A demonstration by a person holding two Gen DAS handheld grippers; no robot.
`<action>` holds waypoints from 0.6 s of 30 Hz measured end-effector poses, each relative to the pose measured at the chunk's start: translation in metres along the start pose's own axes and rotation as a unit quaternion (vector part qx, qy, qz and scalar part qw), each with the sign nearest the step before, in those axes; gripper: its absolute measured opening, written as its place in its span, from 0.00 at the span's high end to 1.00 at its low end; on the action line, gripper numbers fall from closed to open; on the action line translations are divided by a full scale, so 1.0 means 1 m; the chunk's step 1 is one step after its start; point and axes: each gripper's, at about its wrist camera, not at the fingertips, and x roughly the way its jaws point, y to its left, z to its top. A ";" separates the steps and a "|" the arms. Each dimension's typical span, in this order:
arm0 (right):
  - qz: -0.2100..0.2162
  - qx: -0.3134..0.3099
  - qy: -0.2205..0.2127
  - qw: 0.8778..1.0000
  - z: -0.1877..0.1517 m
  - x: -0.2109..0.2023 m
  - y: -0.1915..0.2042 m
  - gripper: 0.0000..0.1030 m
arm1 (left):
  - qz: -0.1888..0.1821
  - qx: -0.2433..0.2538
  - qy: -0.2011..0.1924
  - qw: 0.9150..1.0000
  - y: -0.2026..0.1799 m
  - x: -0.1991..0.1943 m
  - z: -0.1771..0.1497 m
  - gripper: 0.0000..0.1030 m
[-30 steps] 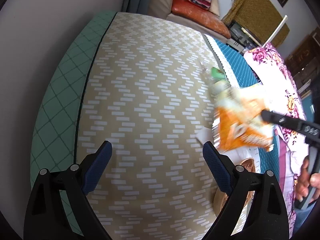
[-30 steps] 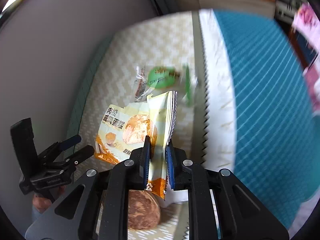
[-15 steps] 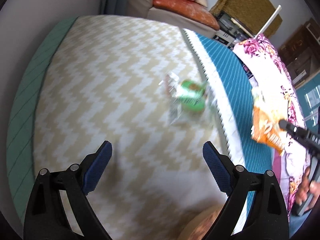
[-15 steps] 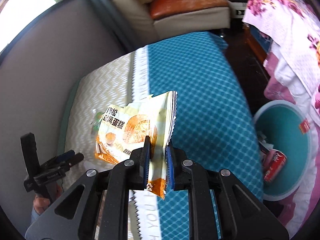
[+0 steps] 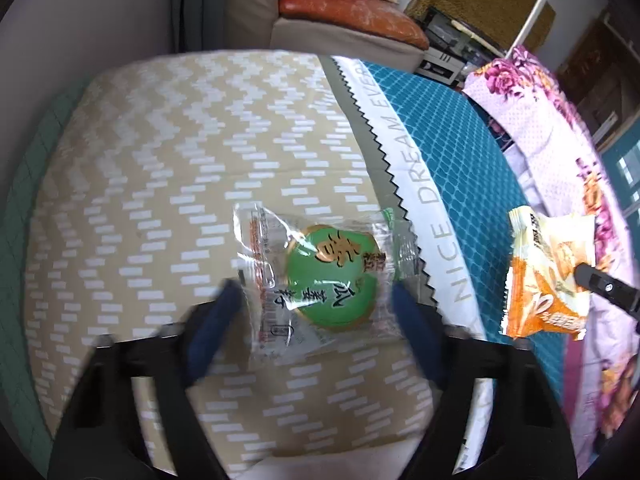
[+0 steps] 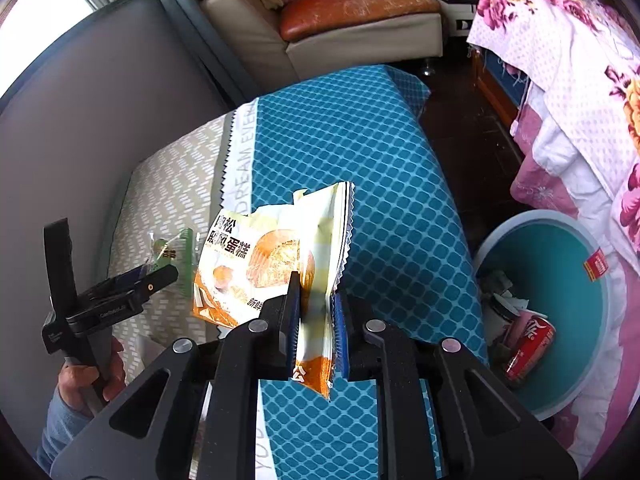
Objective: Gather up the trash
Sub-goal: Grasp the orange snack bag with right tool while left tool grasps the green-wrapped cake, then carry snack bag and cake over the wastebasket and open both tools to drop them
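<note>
A clear wrapper with a green round label (image 5: 320,276) lies on the beige zigzag cloth (image 5: 160,184). My left gripper (image 5: 316,320) is open, its blurred blue pads on either side of the wrapper's near half. My right gripper (image 6: 316,320) is shut on an orange and cream cake wrapper (image 6: 272,264) and holds it above the teal cloth (image 6: 360,152). That wrapper also shows in the left wrist view (image 5: 548,276). The green wrapper (image 6: 172,252) and the left gripper (image 6: 120,292) show in the right wrist view.
A teal bin (image 6: 560,320) stands on the floor right of the table, with a red can (image 6: 528,344) and paper scraps inside. Floral bedding (image 6: 580,80) lies beyond it. A sofa (image 6: 352,16) stands at the back.
My left gripper has moved forward and down until its pads flank the green wrapper. My right gripper has carried the orange wrapper right, closer to the bin.
</note>
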 end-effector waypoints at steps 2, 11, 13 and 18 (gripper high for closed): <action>0.001 0.004 0.002 1.000 0.000 0.002 -0.004 0.86 | 0.005 0.006 -0.004 1.000 -0.006 -0.002 0.000 0.46; 0.006 0.009 -0.014 1.000 -0.007 -0.008 -0.011 0.86 | 0.020 0.039 -0.027 0.999 -0.034 -0.028 -0.009 0.52; 0.009 0.012 -0.020 1.000 -0.010 -0.015 -0.014 0.86 | 0.018 0.046 -0.034 0.998 -0.043 -0.038 -0.012 0.52; 0.016 0.023 -0.038 0.999 -0.019 -0.037 -0.027 0.86 | 0.010 0.066 -0.040 0.997 -0.071 -0.056 -0.021 0.52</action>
